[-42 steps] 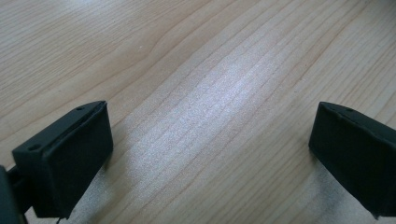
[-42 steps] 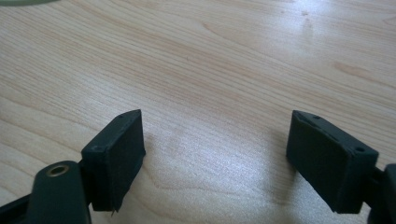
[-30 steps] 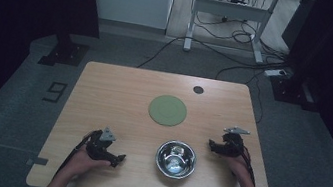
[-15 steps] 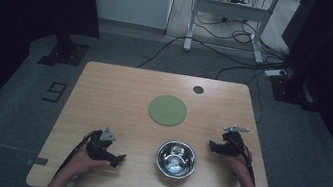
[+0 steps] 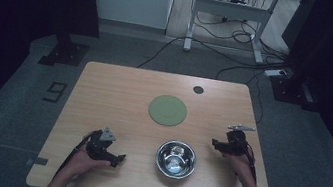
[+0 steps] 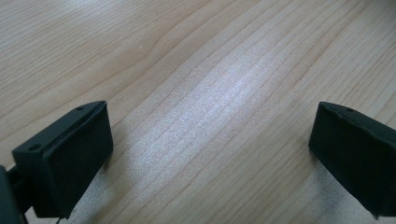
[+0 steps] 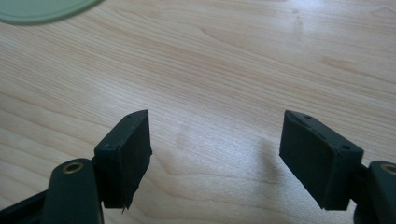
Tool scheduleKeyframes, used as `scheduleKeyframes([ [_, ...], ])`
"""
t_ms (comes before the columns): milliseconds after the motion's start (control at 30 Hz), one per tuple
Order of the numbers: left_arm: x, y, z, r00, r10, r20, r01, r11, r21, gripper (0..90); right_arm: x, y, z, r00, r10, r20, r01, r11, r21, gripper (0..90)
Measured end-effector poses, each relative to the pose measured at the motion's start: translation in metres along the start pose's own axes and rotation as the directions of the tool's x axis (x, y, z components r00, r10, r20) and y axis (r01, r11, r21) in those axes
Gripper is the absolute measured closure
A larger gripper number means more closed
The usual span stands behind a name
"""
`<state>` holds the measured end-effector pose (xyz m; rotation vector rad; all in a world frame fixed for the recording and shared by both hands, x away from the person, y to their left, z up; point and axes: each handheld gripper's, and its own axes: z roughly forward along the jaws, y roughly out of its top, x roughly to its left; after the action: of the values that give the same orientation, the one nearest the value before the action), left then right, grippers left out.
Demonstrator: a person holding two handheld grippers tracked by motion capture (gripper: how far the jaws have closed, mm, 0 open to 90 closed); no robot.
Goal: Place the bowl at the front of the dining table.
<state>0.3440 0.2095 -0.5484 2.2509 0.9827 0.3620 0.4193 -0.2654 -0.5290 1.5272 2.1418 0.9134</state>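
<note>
A person's two hands hold grippers low over the near half of a wooden table (image 5: 103, 93). The left gripper (image 5: 118, 158) lies at the near left and points right toward a steel bowl (image 5: 175, 158). Its jaws stand wide apart over bare wood (image 6: 212, 121). The right gripper (image 5: 214, 144) sits to the right of the bowl and points left. Its jaws (image 7: 217, 126) have just been closing a little, still wide, with nothing between them. A flat green round plate (image 5: 167, 110) lies beyond the bowl, and its edge (image 7: 37, 9) shows in the right gripper view.
A small black disc (image 5: 198, 90) sits near the table's far edge. Beyond the table stand a desk frame (image 5: 228, 12) and cables on the grey floor (image 5: 201, 53). Dark curtains hang at both sides.
</note>
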Motion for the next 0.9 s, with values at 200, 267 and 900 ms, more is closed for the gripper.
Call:
scheduleKeyframes([
  [200,0.000,0.000,0.000,1.0000,0.000,0.000,0.000,1.0000,0.000,0.0,0.006,0.003,-0.006,0.9997,-0.007,-0.025,0.007,1.000,-0.012,24.9],
  [267,0.000,0.000,0.000,1.0000,0.000,0.000,0.000,1.0000,0.001,0.0,0.007,0.003,-0.006,0.9995,-0.012,-0.030,0.012,1.000,-0.013,24.8],
  [900,0.000,0.000,0.000,1.0000,0.000,0.000,0.000,1.0000,0.001,0.0,0.028,0.005,-0.019,0.9950,-0.039,-0.092,0.035,0.999,-0.038,25.9],
])
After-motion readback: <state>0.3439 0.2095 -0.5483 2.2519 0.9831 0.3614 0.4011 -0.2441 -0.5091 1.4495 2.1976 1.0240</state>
